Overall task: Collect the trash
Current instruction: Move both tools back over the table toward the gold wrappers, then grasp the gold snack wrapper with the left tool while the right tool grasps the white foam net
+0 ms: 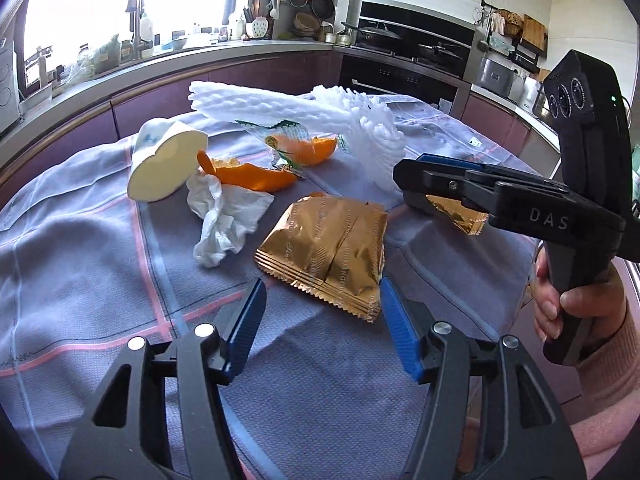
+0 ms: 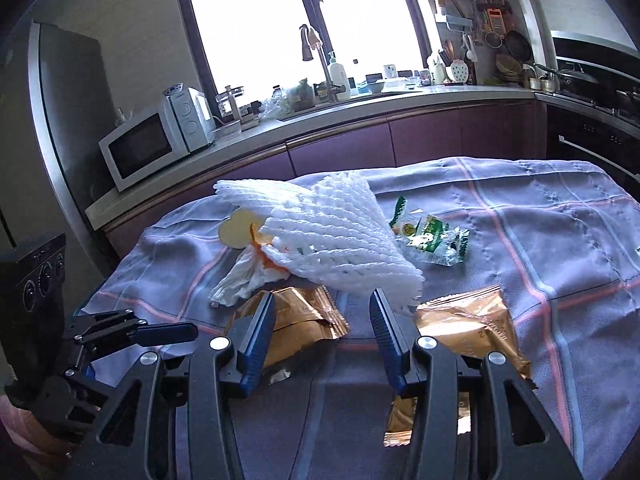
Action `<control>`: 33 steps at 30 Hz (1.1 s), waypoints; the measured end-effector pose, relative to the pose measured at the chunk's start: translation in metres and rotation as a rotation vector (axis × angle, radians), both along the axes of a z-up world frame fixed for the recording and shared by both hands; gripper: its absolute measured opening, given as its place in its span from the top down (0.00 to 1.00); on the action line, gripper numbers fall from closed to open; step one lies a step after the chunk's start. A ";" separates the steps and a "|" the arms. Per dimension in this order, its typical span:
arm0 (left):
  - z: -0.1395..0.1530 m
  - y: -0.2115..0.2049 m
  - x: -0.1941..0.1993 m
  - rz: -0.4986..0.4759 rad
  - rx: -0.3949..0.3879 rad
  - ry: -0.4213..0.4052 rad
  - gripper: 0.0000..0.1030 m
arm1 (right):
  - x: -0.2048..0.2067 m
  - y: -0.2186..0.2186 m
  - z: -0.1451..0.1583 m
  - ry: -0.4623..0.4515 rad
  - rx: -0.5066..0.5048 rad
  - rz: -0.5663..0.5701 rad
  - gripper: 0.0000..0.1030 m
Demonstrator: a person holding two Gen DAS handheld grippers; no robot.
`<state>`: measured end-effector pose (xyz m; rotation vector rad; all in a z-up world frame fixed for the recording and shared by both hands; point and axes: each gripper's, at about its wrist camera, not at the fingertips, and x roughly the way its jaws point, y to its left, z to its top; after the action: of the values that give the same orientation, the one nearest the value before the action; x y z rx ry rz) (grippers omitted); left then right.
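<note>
Both tongs gape with nothing gripped as I watch: left gripper (image 1: 322, 312) at bottom centre, the gold wrapper (image 1: 326, 256) just beyond its tips on the cloth (image 1: 80, 272), right gripper (image 2: 322, 330) straddling bare cloth between two gold wrappers, hand (image 1: 576, 300) at right edge clutching its handle.

Your left gripper (image 1: 322, 316) hangs over the checked cloth (image 1: 80, 280), jaws apart, nothing between the pads; the gold wrapper (image 1: 324, 256) lies just ahead of them. Beyond it: crumpled tissue (image 1: 224, 224), orange peel (image 1: 248, 174), a tipped paper cup (image 1: 164, 166), white foam netting (image 1: 304, 112). Your right gripper (image 1: 408, 188) comes in from the right, a second gold wrapper (image 1: 456, 212) under its fingers; can't tell if it's gripped.
</note>
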<state>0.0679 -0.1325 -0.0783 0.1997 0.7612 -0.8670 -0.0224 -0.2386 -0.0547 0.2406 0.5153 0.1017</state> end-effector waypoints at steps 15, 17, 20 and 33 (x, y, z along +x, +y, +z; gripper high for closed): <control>-0.012 0.030 0.026 0.091 -0.044 0.120 0.39 | 0.034 0.025 -0.035 0.136 0.198 0.165 0.68; -0.009 0.036 0.031 0.114 -0.049 0.113 0.37 | 0.036 0.031 -0.034 0.131 0.201 0.187 0.80; -0.006 0.041 0.040 0.126 -0.060 0.123 0.37 | 0.037 0.031 -0.032 0.129 0.207 0.200 0.83; -0.007 0.027 0.050 0.116 -0.058 0.161 0.36 | 0.028 0.017 -0.028 0.131 0.236 0.188 0.85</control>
<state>0.1177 -0.1051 -0.0857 0.0340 0.8875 -0.8002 0.0059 -0.2220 -0.0824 0.4311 0.6561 0.3324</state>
